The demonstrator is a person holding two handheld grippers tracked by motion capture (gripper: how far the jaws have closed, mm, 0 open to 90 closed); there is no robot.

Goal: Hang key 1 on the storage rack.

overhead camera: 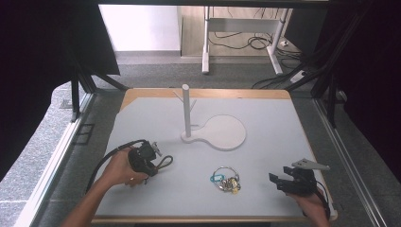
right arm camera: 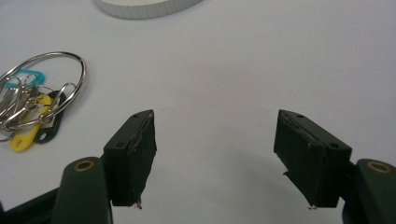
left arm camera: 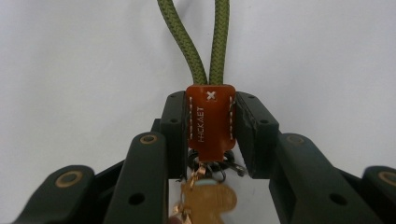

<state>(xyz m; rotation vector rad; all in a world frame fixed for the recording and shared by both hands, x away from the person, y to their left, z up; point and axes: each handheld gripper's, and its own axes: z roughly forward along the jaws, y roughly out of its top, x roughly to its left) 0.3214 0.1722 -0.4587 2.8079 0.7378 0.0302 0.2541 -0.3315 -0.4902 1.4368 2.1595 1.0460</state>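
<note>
Left gripper (left arm camera: 211, 122): you are clamping it narrow on the brown leather tab (left arm camera: 210, 119) of the keychain.
Keychain: its green cord loop (overhead camera: 164, 162) is lying on the worktop (overhead camera: 265, 137) beyond your jaws, towards the front-left corner.
Right gripper (right arm camera: 215, 156): you are holding it wide, with nothing between the jaws, near the front-right corner.
Key bunch (overhead camera: 225, 179): it is lying on its steel ring near the front edge, between your two grippers.
Peg stand (overhead camera: 186, 111): it is standing upright near the worktop's middle.
</note>
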